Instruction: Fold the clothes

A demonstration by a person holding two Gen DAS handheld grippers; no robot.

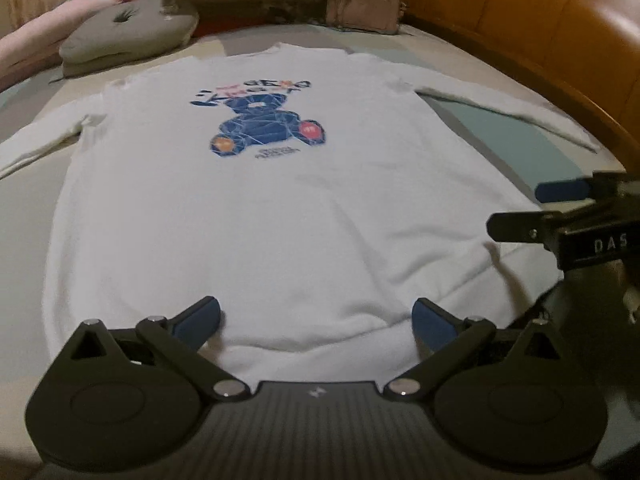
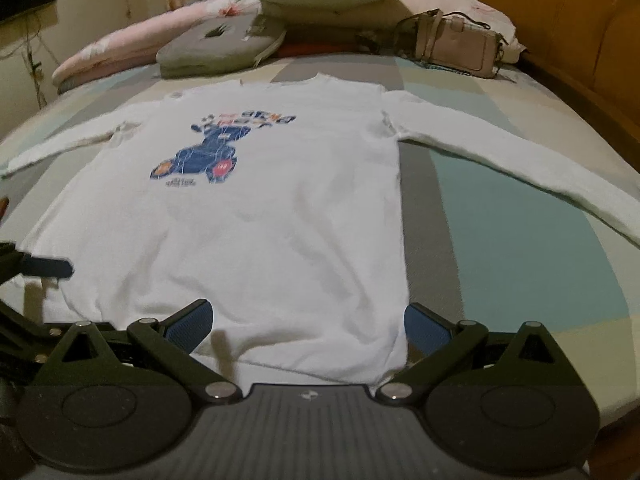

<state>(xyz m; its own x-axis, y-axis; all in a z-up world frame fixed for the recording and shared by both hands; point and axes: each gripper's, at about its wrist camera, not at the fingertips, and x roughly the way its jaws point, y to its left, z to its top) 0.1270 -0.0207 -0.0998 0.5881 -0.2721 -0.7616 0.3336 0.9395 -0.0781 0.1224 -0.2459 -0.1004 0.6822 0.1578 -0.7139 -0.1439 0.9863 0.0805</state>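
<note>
A white long-sleeved sweatshirt [image 1: 256, 208] with a blue bear print [image 1: 264, 120] lies flat, front up, on the bed, sleeves spread to both sides, hem nearest me. It also shows in the right wrist view [image 2: 248, 220]. My left gripper [image 1: 316, 318] is open and empty, its fingers just above the hem. My right gripper [image 2: 306, 322] is open and empty over the hem's right part. The right gripper shows at the right edge of the left wrist view [image 1: 516, 210]. A left fingertip [image 2: 48, 266] shows at the left edge of the right wrist view.
The striped bedsheet [image 2: 520, 240] covers the bed. Pillows and cushions [image 2: 224, 40] and a beige handbag [image 2: 456, 50] lie beyond the collar. A wooden bed frame [image 1: 560, 40] runs along the right side.
</note>
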